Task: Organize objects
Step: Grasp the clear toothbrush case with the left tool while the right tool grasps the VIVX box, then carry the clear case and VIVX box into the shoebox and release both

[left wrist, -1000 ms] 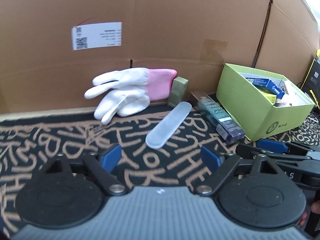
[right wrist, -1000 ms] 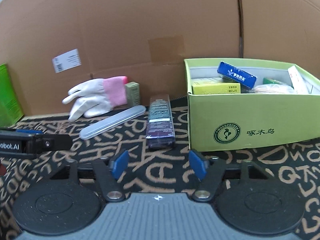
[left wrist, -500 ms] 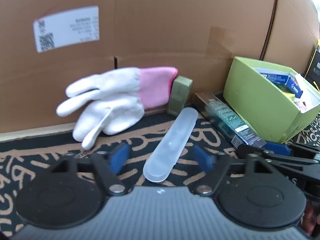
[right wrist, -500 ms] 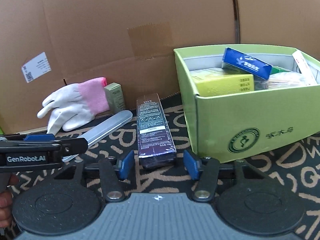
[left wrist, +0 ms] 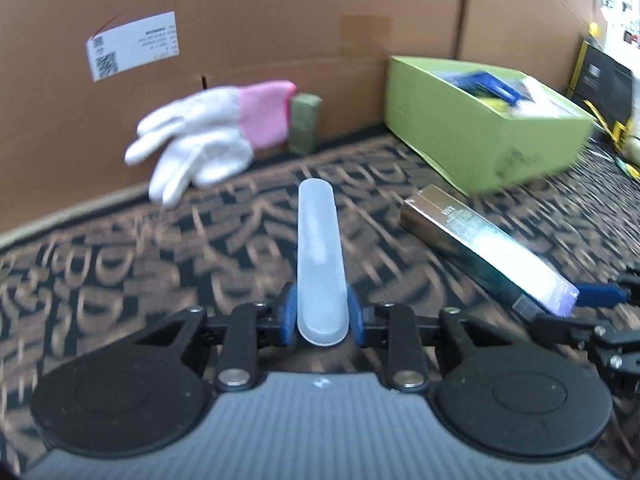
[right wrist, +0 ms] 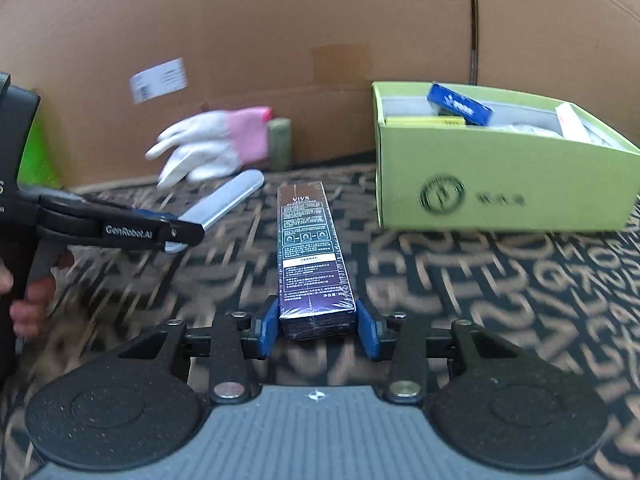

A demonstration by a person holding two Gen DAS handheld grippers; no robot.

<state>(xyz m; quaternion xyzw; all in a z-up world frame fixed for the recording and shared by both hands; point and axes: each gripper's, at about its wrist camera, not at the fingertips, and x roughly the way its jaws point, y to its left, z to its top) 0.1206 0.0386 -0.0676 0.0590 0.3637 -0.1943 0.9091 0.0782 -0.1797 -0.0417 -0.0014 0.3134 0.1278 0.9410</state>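
1. Two hand-held grippers are at work over a patterned mat point(right wrist: 500, 280); the left hand-held gripper point(left wrist: 322, 316) has its blue pads on either side of the near end of a frosted plastic case point(left wrist: 318, 248), its jaws closing on it with the pads touching the sides.
2. The frosted plastic case runs straight ahead from the left hand-held gripper, its far rounded end pointing toward the cardboard wall point(left wrist: 280, 20).
3. The right hand-held gripper point(right wrist: 318, 330) brackets the near end of a long dark box point(right wrist: 310, 252); its jaws are narrow, and the pads sit against or just beside the box's sides, so firm pressure cannot be told.
4. The long dark box lies flat on the patterned mat, stretching directly away from the right hand-held gripper.
5. Ahead and to the right of the right hand-held gripper stands an open green box point(right wrist: 500, 184), holding a blue carton point(right wrist: 460, 108) and other packets.
6. Ahead and to the left of both grippers, against the cardboard wall, lies a white glove with a pink cuff point(left wrist: 208, 136), with a small olive box point(left wrist: 305, 124) upright just beside the cuff.
7. In the right wrist view the left hand-held gripper appears at the left, held by a person's hand point(right wrist: 28, 296), the case end between its fingers.
8. A white label point(left wrist: 132, 44) is stuck on the cardboard wall above the glove.
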